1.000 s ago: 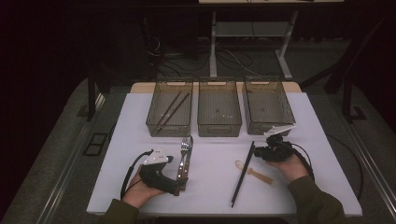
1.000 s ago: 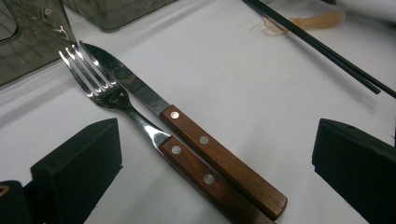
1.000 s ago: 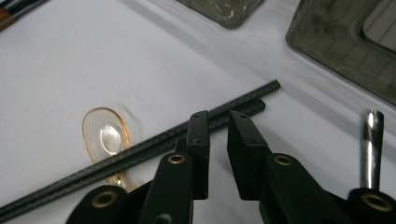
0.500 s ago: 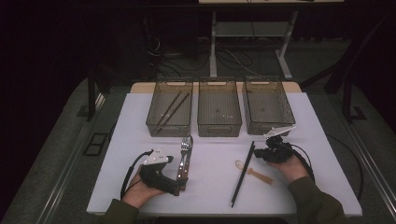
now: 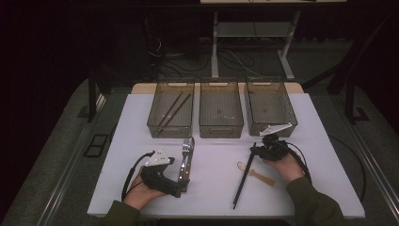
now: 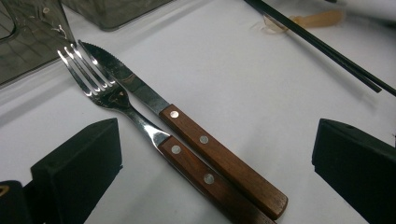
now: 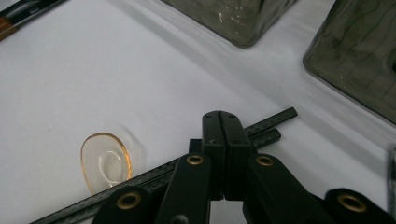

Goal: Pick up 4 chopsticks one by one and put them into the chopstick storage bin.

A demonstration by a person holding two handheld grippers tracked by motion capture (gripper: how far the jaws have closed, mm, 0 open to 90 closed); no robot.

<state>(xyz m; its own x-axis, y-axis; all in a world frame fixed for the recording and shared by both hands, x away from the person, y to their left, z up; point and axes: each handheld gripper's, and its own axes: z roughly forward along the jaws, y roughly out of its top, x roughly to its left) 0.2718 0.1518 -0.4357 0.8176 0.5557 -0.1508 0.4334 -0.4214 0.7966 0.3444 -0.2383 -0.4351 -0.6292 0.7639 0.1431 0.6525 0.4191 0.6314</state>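
Observation:
A fork (image 5: 185,151) and a knife (image 5: 191,149) with wooden handles lie side by side on the white table (image 5: 141,122). My left gripper (image 5: 181,186) rests at their handle ends; in the left gripper view the left gripper (image 6: 215,140) stands wide open, one jaw on each side of the fork (image 6: 107,93) and knife (image 6: 133,86). Two black chopsticks (image 5: 243,178) lie to the right, beside a clear amber spoon (image 5: 256,173). My right gripper (image 5: 254,150) is at their far end. In its own view the right gripper (image 7: 222,119) is shut, lying over the chopsticks (image 7: 268,130), spoon (image 7: 106,161) to the left.
Three smoky clear bins stand in a row at the back: the left bin (image 5: 155,123) holds two chopsticks (image 5: 173,109), with the middle bin (image 5: 221,128) and the right bin (image 5: 270,127) beside it. The table's front edge runs just below both hands.
My right gripper has slid slightly left onto the far end of the chopsticks. The left gripper, fork and knife have not moved.

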